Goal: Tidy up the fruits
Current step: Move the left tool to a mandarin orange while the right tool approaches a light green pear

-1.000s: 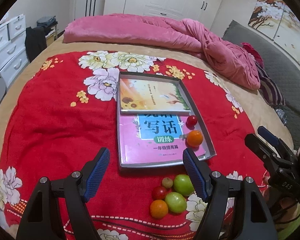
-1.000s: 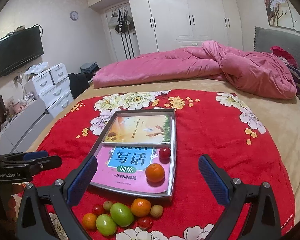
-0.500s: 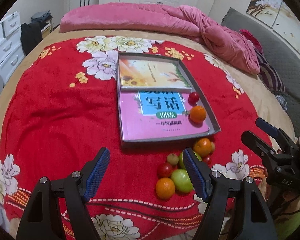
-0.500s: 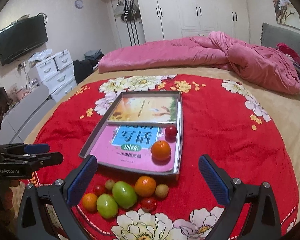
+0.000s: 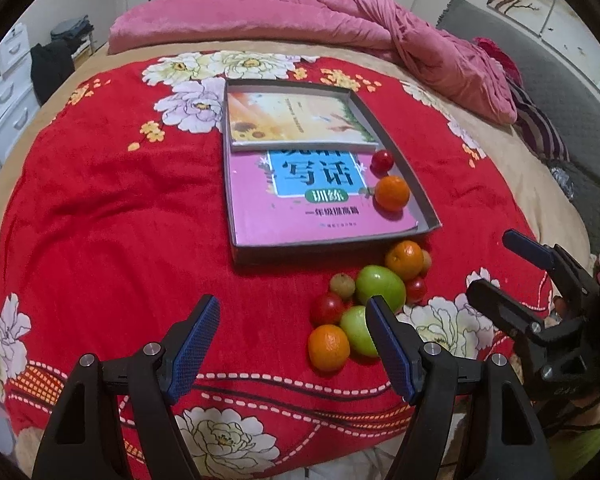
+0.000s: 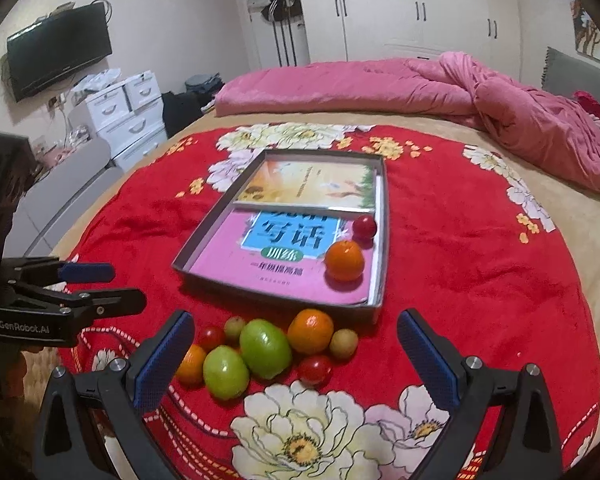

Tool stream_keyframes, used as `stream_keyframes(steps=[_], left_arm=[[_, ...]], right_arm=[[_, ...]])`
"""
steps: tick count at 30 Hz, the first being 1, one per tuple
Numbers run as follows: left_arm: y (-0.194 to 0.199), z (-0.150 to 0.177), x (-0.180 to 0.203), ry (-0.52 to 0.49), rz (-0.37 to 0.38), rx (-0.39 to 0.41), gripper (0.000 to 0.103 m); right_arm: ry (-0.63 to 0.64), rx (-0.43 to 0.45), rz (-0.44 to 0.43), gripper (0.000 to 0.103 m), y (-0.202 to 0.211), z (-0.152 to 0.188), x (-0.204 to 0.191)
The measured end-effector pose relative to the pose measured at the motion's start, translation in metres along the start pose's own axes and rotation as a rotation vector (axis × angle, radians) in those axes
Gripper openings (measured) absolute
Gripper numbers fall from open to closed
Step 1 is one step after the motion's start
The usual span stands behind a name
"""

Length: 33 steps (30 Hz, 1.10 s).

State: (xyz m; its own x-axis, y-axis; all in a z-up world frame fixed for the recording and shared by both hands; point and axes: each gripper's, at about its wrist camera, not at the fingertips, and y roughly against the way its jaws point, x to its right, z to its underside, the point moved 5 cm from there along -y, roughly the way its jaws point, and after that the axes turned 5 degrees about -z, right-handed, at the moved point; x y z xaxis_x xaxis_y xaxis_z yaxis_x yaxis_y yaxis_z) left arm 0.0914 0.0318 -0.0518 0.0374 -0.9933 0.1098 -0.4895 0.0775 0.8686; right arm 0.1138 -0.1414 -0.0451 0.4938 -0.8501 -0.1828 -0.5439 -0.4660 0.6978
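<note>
A: How did the jaws stand?

B: Both spread wide, nothing between them. The left gripper [image 5: 294,344] had blue cross-hatched rubber pads on black plastic arms with steel pins; the right gripper [image 6: 294,356] was the same make, equally parted and empty.

A: And just beyond them?

B: A tight cluster of fruit sat on the red plush blanket [image 6: 480,264], which bore big white stitched-looking flowers. In the right wrist view, at about twelve o'clock from the jaw gap: two smooth glossy green fruits, the larger one [image 6: 265,348] oval, the smaller one [image 6: 225,372] touching it at eight o'clock. A dimpled round orange [image 6: 310,330] pressed against the larger one at two o'clock. Another orange [image 6: 192,362] sat partly behind the left pad. Two shiny cherry tomatoes [image 6: 315,368] [image 6: 211,337] and two dull tan, rough little fruits [image 6: 343,343] [image 6: 234,328] filled the edges.

A: Farther out?

B: A shallow rectangular grey tray [image 6: 204,240], thin-walled, lay at twelve o'clock from the cluster. Two flat glossy books lined it: a pink one [image 6: 236,264] near, a yellow one [image 6: 308,184] far. On the pink book, toward the tray's right wall, rested an orange [image 6: 344,260] and, just past it, a red tomato [image 6: 364,226].

A: Beyond the tray?

B: A rumpled pink quilt [image 6: 380,84], soft and folded.
</note>
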Motion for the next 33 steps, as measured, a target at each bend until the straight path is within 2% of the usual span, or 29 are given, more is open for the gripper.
stream_keyframes(steps=[17, 26, 33], left_arm=[[-0.01, 0.016, 0.004, -0.021, 0.011, -0.068, 0.076], [-0.014, 0.023, 0.006, -0.028, 0.023, -0.097, 0.076], [-0.024, 0.031, 0.011, -0.042, 0.036, -0.137, 0.076]], right_arm=[[0.031, -0.096, -0.05, 0.102, -0.014, 0.027, -0.021], [0.036, -0.135, -0.046, 0.102, -0.021, 0.035, -0.024], [0.043, -0.178, -0.013, 0.102, -0.031, 0.045, -0.022]])
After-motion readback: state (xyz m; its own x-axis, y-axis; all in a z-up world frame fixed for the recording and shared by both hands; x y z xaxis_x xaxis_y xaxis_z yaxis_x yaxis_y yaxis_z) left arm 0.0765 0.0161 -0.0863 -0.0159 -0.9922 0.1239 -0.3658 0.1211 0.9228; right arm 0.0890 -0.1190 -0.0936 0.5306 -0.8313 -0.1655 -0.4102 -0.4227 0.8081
